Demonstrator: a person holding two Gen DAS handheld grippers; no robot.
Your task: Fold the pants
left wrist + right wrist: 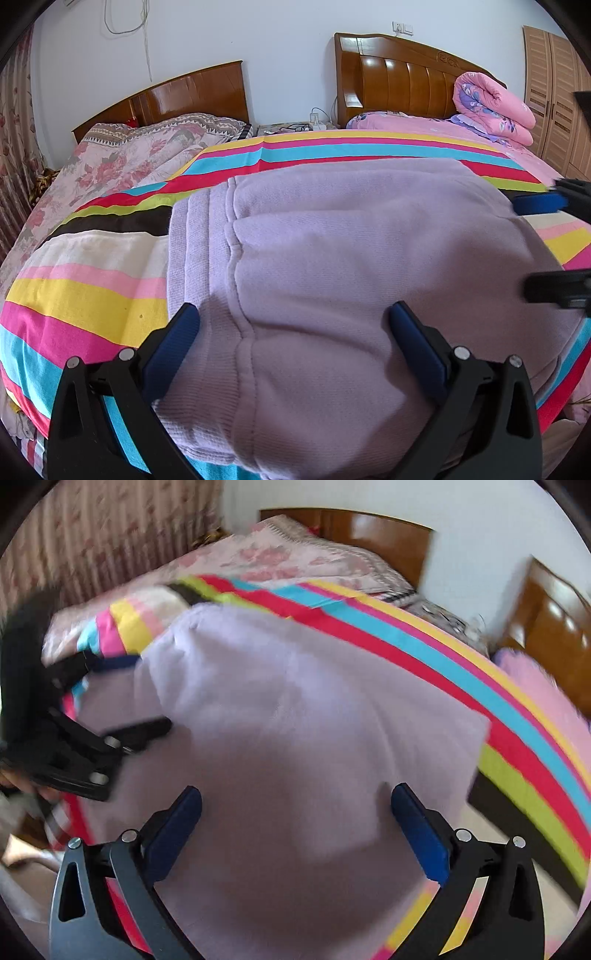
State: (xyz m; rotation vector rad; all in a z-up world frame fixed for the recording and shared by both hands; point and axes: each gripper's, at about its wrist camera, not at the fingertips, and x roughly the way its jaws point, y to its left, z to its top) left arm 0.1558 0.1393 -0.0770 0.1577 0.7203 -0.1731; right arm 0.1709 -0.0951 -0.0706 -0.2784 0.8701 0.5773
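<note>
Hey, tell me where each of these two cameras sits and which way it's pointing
Left wrist view: sits on the left gripper, low over the lilac pants, facing the wooden headboards; its own open fingers show, and the right gripper enters at the right edge.
Right wrist view: sits on the right gripper, blurred, looking across the pants toward the curtain; its own open fingers show, with the left gripper and part of a hand at left.
Shared: the pants, the striped sheet, the headboards and each other's gripper.

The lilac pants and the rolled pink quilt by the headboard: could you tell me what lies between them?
In the left wrist view, only the striped sheet and pink bedding lie between the lilac pants and the rolled pink quilt.
</note>
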